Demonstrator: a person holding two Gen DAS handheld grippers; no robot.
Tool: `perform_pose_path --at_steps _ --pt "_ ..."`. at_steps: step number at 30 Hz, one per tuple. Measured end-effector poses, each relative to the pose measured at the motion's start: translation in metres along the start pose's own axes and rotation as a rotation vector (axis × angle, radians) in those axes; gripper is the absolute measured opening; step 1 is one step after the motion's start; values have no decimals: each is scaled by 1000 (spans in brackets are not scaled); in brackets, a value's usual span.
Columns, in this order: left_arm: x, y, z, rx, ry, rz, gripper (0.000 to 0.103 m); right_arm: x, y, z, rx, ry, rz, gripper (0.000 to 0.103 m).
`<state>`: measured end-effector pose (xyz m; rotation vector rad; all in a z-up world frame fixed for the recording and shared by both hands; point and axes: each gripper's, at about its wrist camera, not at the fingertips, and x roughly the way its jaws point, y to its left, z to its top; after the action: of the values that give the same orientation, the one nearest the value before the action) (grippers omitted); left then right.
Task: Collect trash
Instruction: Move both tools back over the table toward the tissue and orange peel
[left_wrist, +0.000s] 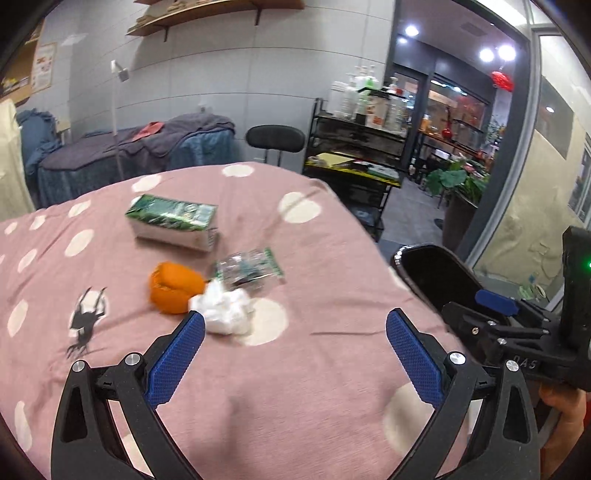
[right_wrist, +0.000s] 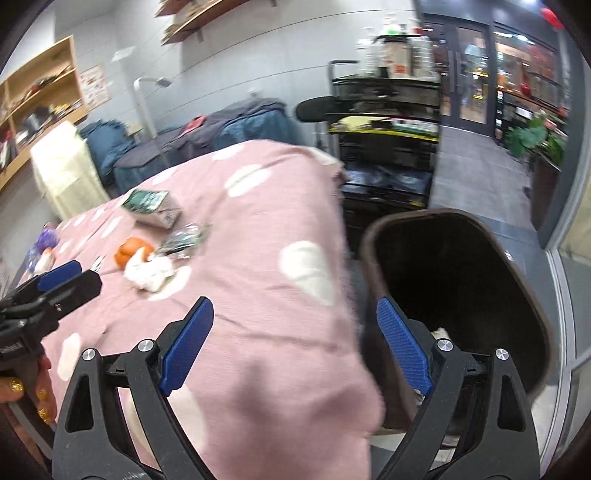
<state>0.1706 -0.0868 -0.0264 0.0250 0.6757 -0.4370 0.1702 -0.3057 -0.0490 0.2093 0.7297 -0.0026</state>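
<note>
White crumpled tissue (left_wrist: 224, 311) lies just beyond the left gripper's (left_wrist: 295, 332) spread fingers.

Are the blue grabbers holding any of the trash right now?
No. The left gripper and right gripper are both open and empty; the crumpled tissue lies loose on the bedspread.

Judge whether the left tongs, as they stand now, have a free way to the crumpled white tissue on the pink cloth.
Probably yes. The left tongs stand open with the crumpled white tissue just ahead, beside one blue pad. Nothing lies between; the orange peel touches its far side only.
</note>
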Motion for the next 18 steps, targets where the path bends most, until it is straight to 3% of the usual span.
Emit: perform_pose_path --at_steps 13,18 --pt "-22 91 -29 -90 38 163 97 45 105 17 -169 122 169 89" --pt "-21 114 -31 -131 54 160 97 71 139 28 -234 194 219 89"
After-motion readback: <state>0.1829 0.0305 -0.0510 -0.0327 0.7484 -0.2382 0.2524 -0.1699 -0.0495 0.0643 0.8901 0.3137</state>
